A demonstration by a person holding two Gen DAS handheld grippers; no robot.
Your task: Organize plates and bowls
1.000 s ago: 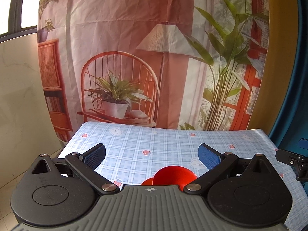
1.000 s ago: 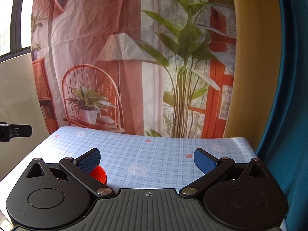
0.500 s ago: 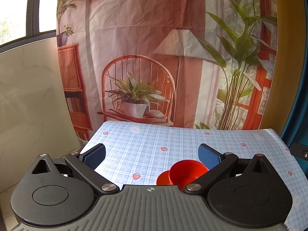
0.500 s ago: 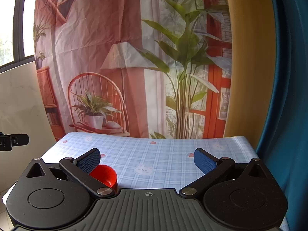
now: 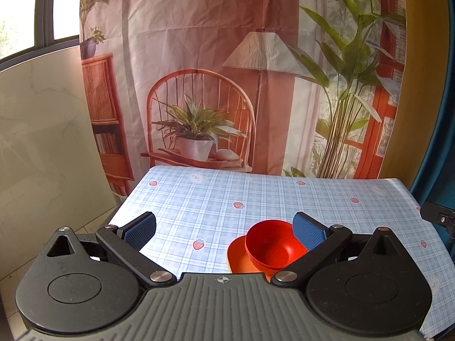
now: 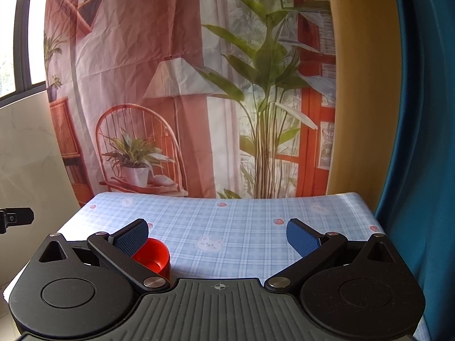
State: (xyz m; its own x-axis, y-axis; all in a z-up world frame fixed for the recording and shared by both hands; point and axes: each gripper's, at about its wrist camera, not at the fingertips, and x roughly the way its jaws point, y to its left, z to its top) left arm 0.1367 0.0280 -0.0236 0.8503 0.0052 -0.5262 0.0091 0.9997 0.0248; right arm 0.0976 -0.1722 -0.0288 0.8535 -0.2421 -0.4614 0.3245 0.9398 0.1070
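The red bowls (image 5: 268, 248) sit stacked on an orange plate (image 5: 237, 258) near the front of the counter (image 5: 256, 196). They look light, stiff and smooth, so the rim seems best to grab. The left gripper (image 5: 224, 228) and right gripper (image 6: 217, 237) are both wide open, holding nothing.

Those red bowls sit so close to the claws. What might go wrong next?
The red bowls look nested on an orange plate, so gripping one rim might lift or tip the whole pile. They sit off to the side of the open left gripper, beside one finger, which could knock them. The slick-looking checked tablecloth may let the plate slide.
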